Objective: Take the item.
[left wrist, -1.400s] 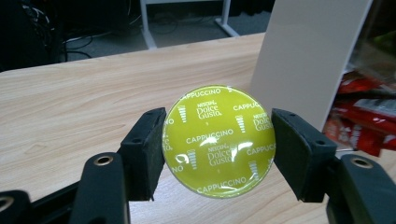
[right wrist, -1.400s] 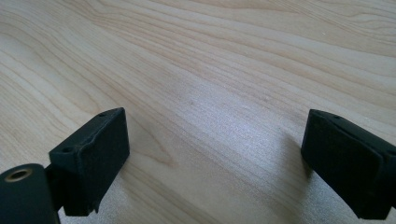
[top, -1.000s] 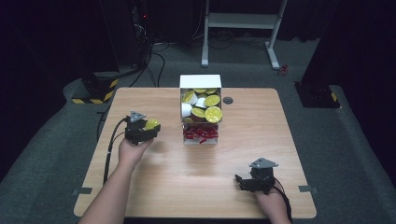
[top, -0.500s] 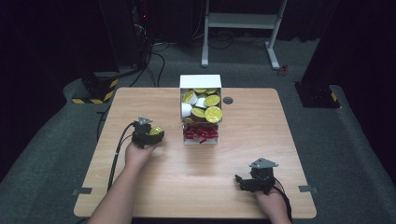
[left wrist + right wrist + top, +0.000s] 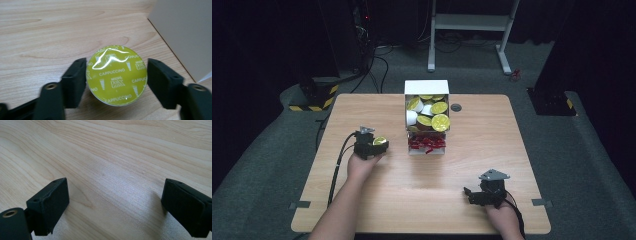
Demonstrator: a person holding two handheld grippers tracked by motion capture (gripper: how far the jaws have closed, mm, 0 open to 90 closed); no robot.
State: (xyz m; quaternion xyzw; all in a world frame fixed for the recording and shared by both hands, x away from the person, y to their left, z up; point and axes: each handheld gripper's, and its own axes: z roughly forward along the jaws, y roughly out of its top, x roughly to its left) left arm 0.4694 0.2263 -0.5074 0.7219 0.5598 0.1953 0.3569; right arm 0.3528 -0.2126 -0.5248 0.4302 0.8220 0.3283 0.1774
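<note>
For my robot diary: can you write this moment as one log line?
left gripper: jaws just opening, capsule between, on table | right gripper: open, nothing held | box: holds more capsules

Yellow-green capsule (image 5: 116, 75) on wooden table (image 5: 45, 32), tongs (image 5: 116, 81) just opened around it

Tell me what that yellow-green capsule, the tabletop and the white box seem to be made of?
Capsule: glossy foil or plastic film lid, judging by its glare and printed lettering. Table: pale wood or wood-look laminate, matte, grain lines visible. Box: probably cardboard, flat matte white walls.

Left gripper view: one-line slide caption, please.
Left tongs, just opened, straddle a yellow cappuccino capsule on the wooden table.
</note>
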